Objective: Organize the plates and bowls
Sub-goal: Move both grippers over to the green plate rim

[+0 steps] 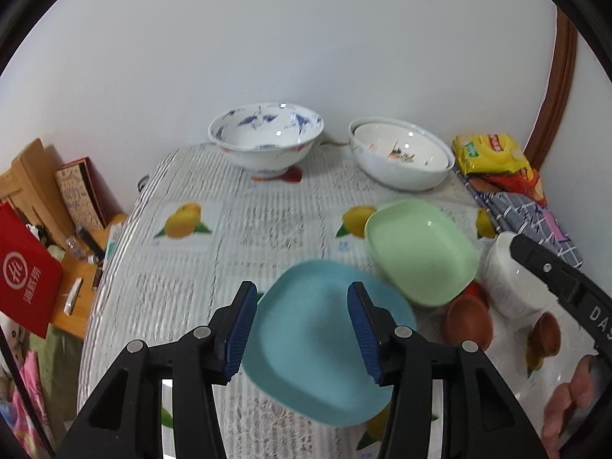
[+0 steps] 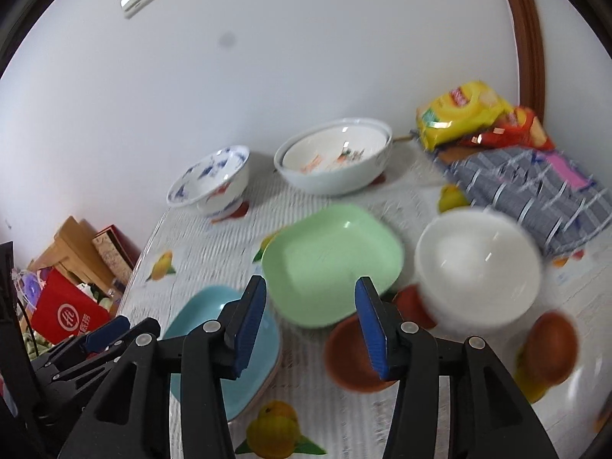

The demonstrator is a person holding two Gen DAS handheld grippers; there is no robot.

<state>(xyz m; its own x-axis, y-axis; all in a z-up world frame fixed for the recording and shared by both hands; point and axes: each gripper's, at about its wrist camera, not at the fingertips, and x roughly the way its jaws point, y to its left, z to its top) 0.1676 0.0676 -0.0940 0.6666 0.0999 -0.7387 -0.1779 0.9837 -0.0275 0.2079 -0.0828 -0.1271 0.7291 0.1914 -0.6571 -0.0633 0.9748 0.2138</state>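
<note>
On my surface, the big white bowl holds a smaller bowl nested inside; the blue-patterned bowl looks empty. The green plate lies just beyond my right tongs, spread wide. The blue plate sits under my left tongs, also wide, gripping nothing.
</note>
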